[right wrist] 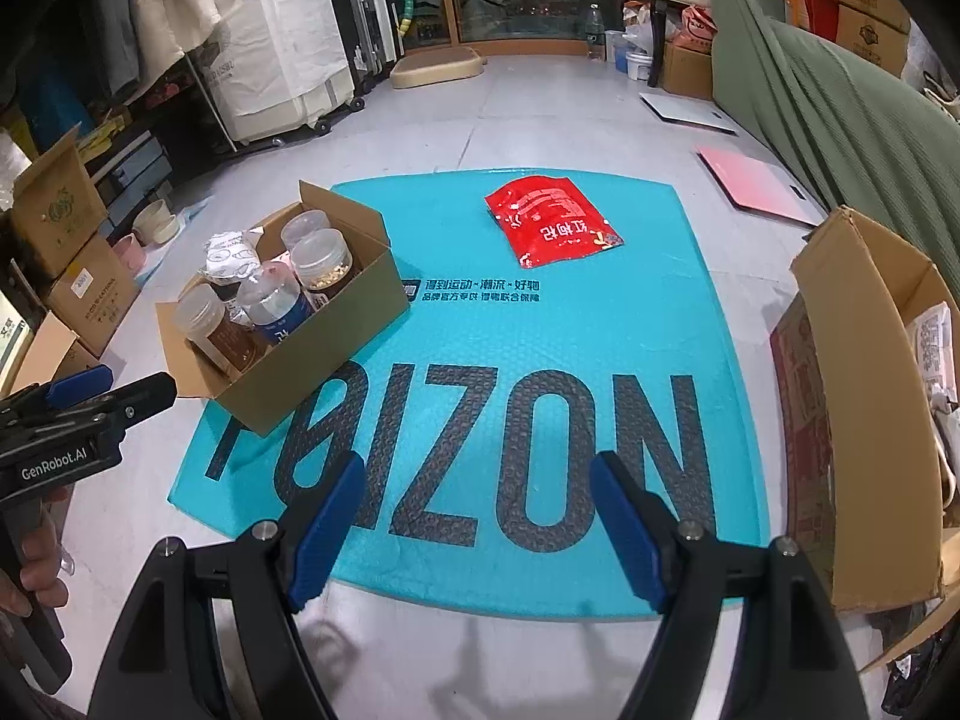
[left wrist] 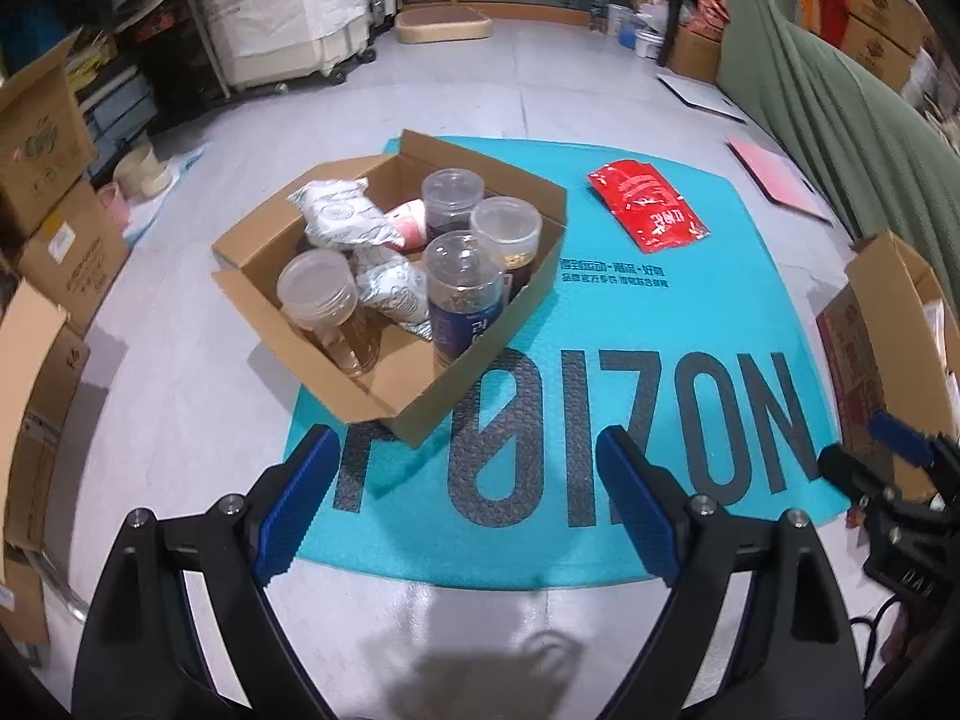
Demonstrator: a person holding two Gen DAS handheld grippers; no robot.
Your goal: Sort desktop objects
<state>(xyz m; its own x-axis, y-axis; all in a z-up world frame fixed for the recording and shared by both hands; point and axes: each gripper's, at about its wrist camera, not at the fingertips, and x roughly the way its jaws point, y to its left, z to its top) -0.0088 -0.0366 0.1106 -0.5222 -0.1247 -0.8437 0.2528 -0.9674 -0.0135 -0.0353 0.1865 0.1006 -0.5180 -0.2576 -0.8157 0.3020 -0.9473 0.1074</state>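
A red foil pouch (right wrist: pixel 552 229) lies flat and alone near the far edge of a turquoise padded mat (right wrist: pixel 600 330) spread on a grey floor, well apart from the small open cardboard box (right wrist: pixel 336 324) that sits on the mat's left side. The box holds four clear-lidded plastic jars (left wrist: pixel 462 294), standing upright, and several white printed packets (left wrist: pixel 336 210) tucked among them. Large dark lettering runs across the near half of the mat. The left gripper (left wrist: pixel 468 480) hovers above the mat's near edge just in front of the box, its blue-padded jaws spread wide with nothing between them. The right gripper (right wrist: pixel 477 510) hangs over the lettering, jaws likewise parted and empty. A person's hand (right wrist: pixel 30 570) grips the left tool's handle at the edge of the right wrist view. A larger cardboard carton (right wrist: pixel 864 396) stands open just beside the mat's right edge; boxes and hanging garment bags line the room beyond.
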